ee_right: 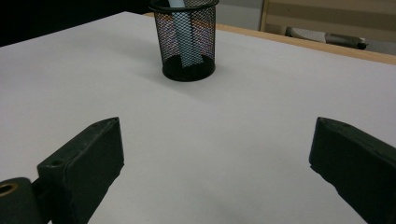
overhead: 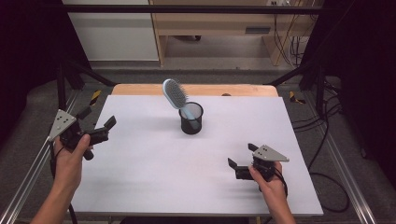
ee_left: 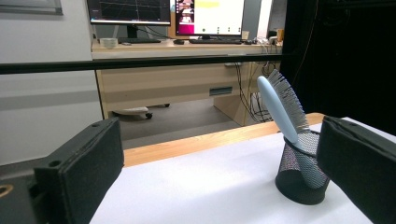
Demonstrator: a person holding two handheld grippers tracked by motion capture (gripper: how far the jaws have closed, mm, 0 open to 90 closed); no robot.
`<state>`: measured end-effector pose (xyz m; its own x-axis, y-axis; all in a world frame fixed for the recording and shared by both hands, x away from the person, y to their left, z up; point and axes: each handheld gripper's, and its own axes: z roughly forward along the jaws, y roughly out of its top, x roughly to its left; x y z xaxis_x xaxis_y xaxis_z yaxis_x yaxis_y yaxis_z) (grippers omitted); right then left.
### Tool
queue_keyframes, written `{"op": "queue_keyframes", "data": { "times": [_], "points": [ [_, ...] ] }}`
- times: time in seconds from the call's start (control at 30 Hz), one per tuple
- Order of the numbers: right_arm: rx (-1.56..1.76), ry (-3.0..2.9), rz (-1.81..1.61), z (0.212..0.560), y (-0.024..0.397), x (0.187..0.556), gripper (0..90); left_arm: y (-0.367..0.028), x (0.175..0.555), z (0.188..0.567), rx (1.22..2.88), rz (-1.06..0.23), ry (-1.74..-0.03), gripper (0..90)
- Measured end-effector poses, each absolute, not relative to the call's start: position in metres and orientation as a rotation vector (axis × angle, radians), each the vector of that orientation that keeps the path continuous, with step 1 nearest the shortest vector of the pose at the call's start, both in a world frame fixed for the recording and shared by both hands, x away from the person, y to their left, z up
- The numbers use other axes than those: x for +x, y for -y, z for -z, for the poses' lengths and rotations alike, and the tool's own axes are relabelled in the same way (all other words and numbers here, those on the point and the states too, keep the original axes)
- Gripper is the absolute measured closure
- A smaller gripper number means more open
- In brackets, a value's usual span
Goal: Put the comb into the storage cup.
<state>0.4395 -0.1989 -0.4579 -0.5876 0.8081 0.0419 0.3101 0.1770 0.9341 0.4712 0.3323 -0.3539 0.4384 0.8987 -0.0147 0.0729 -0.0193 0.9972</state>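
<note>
A black mesh cup (overhead: 191, 119) stands upright on the white table (overhead: 140, 163), toward its far middle. A light blue hairbrush (overhead: 176, 96) leans in it, handle down, head tilted up to the left. In the left gripper view the cup (ee_left: 299, 175) and brush (ee_left: 280, 105) are at right; in the right gripper view the cup (ee_right: 187, 42) holds the brush handle (ee_right: 186, 39). My left gripper (overhead: 99, 119) is open at the table's left edge, holding nothing. My right gripper (overhead: 242, 155) is open near the front right, jaws empty, pointing toward the cup.
A wooden strip (overhead: 196, 89) runs along the table's far edge. Beyond it are a wooden desk (ee_left: 177, 74) with monitors (ee_left: 210, 16) and cables. Black frame bars and cables flank the table on both sides.
</note>
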Motion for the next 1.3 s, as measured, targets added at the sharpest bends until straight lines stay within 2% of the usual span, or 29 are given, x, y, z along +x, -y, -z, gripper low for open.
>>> {"op": "queue_keyframes", "data": {
  "times": [0.53,1.3],
  "points": [
    [1.054,-1.941,-1.402,0.457,0.206,0.438,3.7,-0.343,0.455,0.372,1.423,-0.808,-0.919,1.2],
    [1.086,-1.874,-1.409,0.446,0.226,0.435,3.3,-0.354,0.427,0.417,1.377,-0.803,-0.917,1.6]
  ]
}}
